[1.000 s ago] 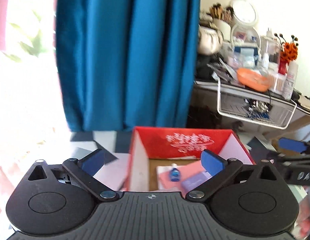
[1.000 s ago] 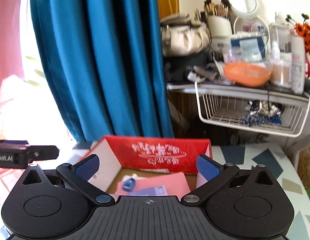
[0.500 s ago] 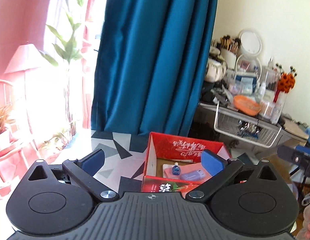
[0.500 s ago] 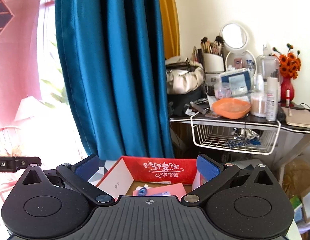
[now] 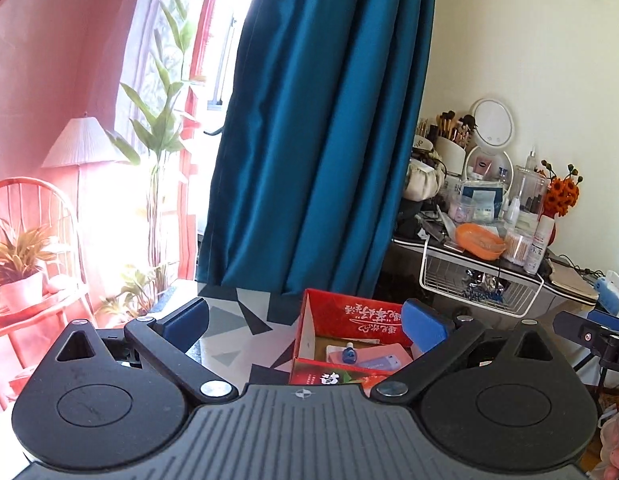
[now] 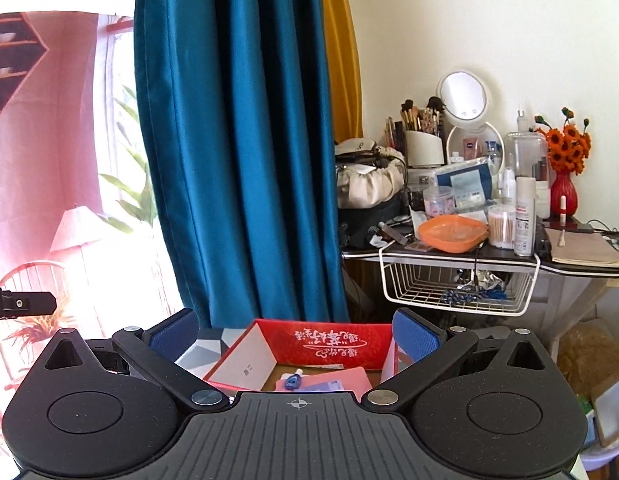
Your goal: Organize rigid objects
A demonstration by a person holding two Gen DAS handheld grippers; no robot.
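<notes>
Below both wide-open, empty claws, left claw (image 5: pixel 305 326), right claw (image 6: pixel 295 334), red box (image 6: pixel 329 342) partly hidden

Both wrist views raised, facing teal curtain (image 5: pixel 321 140); share red box (image 6: pixel 333 340) and vanity desk (image 6: pixel 509 260).

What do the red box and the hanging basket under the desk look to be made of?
Red box: seems printed cardboard, with thin folded walls and plain pale inner faces. Hanging basket: looks like white-coated metal wire, an open grid you can see through.
</notes>
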